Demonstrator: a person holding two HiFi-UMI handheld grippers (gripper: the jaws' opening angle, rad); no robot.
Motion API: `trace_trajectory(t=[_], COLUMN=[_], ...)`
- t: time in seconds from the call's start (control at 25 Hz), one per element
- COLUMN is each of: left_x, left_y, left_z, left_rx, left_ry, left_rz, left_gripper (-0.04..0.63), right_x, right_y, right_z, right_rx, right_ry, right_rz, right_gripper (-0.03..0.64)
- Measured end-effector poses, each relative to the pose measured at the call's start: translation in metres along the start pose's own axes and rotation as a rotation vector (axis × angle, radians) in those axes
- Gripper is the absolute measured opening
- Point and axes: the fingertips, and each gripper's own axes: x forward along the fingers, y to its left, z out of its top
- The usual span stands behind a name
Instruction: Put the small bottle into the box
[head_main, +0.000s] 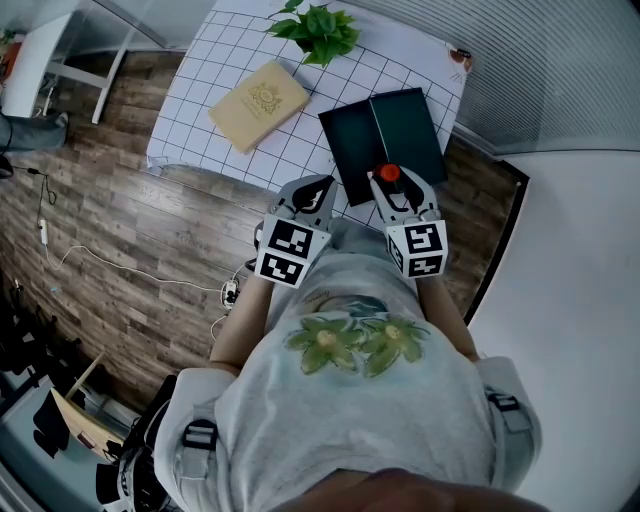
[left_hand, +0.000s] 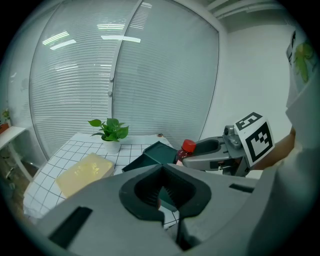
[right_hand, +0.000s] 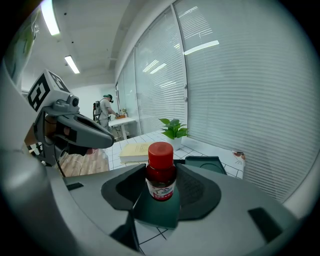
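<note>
The small bottle (head_main: 389, 172) has a red cap, dark contents and a white label. It stands upright between the jaws of my right gripper (head_main: 396, 188), which is shut on the bottle (right_hand: 161, 172). The gripper holds it above the near edge of the dark green box (head_main: 385, 135), which lies open on the gridded table (head_main: 200, 110). My left gripper (head_main: 314, 192) hovers just left of the box's near corner, jaws shut and holding nothing. In the left gripper view, the bottle (left_hand: 187, 148) and the right gripper (left_hand: 215, 152) show to the right, beside the box (left_hand: 150, 157).
A yellow book-like box (head_main: 258, 104) lies on the table's left half. A potted green plant (head_main: 318, 30) stands at the far edge. A small object (head_main: 460, 57) sits at the far right corner. Wooden floor with cables lies to the left. Window blinds are behind the table.
</note>
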Motion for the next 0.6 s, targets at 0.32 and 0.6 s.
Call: trace_trajectory(t=[0.32,0.6], left_x=[-0.002,-0.003], left_y=[0.001,-0.002], left_z=[-0.002,-0.003], left_rx=[-0.008,-0.007], left_ry=[-0.003,0.0], left_rz=[0.004,-0.002], left_gripper=[0.006,0.006], right_x=[0.003,0.004], right_y=[0.001,0.003], right_z=[-0.009,-0.015], right_rx=[-0.001,0.003], right_ry=[0.017,0.027], right_rz=[-0.005,-0.007], right_gripper=[0.189,0.189])
